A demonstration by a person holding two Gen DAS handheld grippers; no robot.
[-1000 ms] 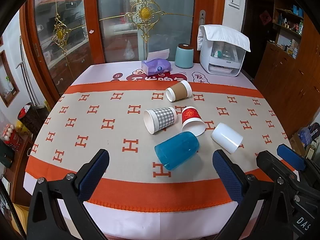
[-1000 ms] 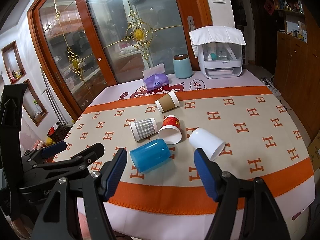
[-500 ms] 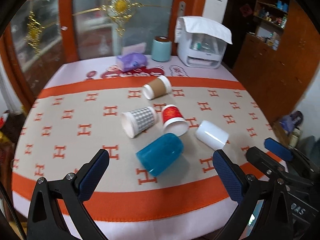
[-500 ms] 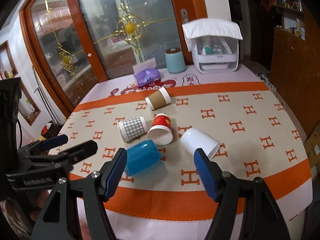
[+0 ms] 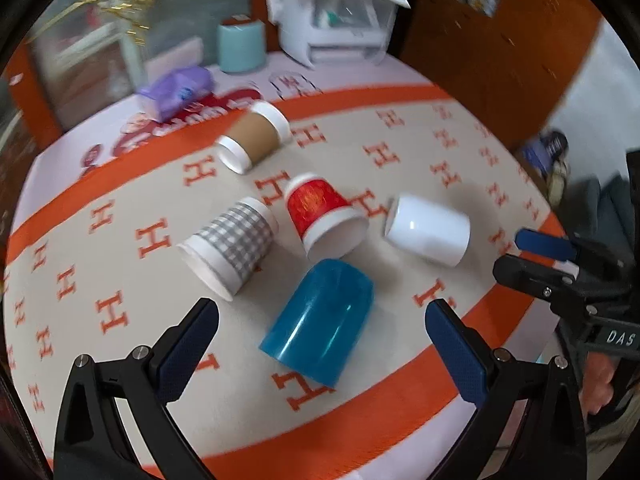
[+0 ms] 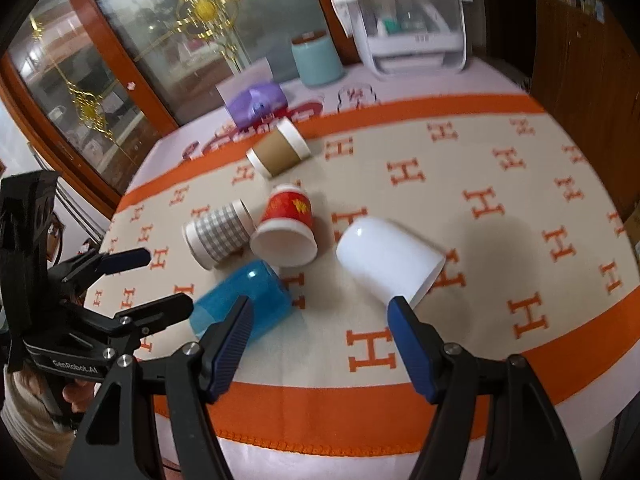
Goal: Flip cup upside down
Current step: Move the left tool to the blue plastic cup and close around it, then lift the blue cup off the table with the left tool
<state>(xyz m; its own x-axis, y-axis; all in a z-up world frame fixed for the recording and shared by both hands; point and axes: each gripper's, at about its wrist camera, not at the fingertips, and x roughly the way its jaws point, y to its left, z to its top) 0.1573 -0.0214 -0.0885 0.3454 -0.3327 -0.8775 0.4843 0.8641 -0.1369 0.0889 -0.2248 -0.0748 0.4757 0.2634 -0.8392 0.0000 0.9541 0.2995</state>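
Observation:
Several cups lie on their sides on the patterned tablecloth. A blue plastic cup (image 5: 320,320) (image 6: 244,300) is nearest. Behind it lie a grey checked cup (image 5: 232,248) (image 6: 218,236), a red paper cup (image 5: 324,216) (image 6: 286,228), a white cup (image 5: 428,230) (image 6: 388,260) and a brown cup (image 5: 256,136) (image 6: 278,152). My left gripper (image 5: 320,344) is open, its jaws either side of the blue cup and just short of it. My right gripper (image 6: 320,340) is open and empty, in front of the white cup. Each gripper shows in the other's view, the left one (image 6: 132,280) and the right one (image 5: 536,256).
At the table's back stand a white appliance (image 5: 336,20) (image 6: 408,28), a teal canister (image 5: 240,46) (image 6: 316,58) and a purple tissue pack (image 5: 176,92) (image 6: 256,102). Glass doors stand behind the table. A wooden cabinet is at the right. The table's front edge (image 6: 360,440) is near.
Both grippers have moved forward and down toward the cups. The left one has closed in on the blue cup, the right one on the white cup. The cups have not moved.

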